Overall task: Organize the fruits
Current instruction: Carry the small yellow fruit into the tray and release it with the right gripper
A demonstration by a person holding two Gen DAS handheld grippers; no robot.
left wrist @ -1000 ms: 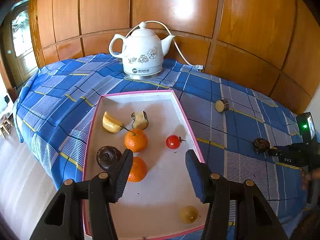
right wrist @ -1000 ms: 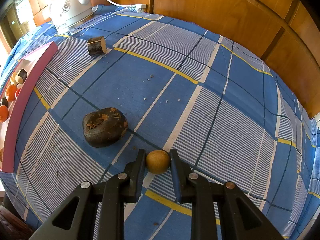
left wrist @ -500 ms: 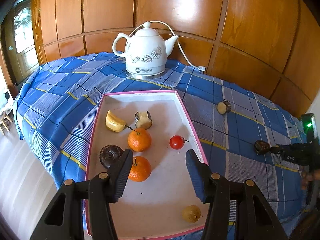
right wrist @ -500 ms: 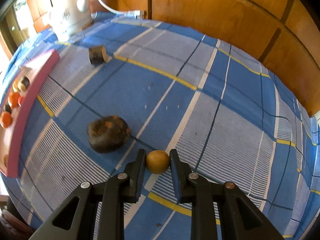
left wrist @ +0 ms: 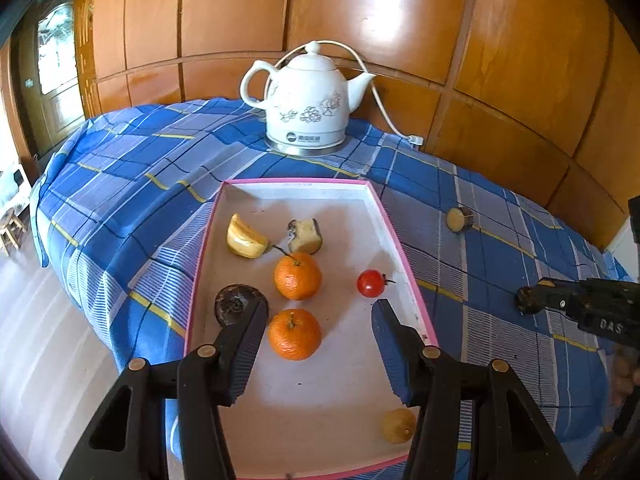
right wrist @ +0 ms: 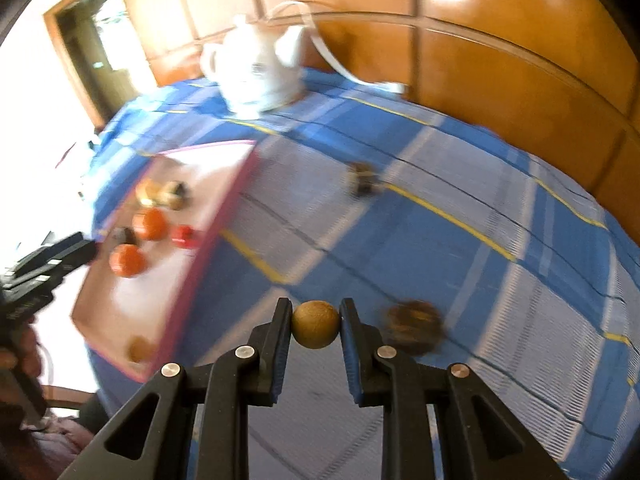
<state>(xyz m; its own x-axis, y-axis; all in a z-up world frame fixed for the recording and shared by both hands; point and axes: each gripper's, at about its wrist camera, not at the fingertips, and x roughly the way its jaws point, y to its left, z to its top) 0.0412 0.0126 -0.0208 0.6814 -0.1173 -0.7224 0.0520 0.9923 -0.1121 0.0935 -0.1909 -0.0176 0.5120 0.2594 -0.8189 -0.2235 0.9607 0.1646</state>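
The left gripper (left wrist: 318,354) hangs with its jaws spread wide and nothing between them, its blue-padded fingers (left wrist: 245,350) pointing forward and down; the right gripper (right wrist: 315,324) is clamped on a small round brown fruit (right wrist: 315,324), both pads pressed against its sides; in the left view the right gripper shows at the far right edge, well apart from the left one.
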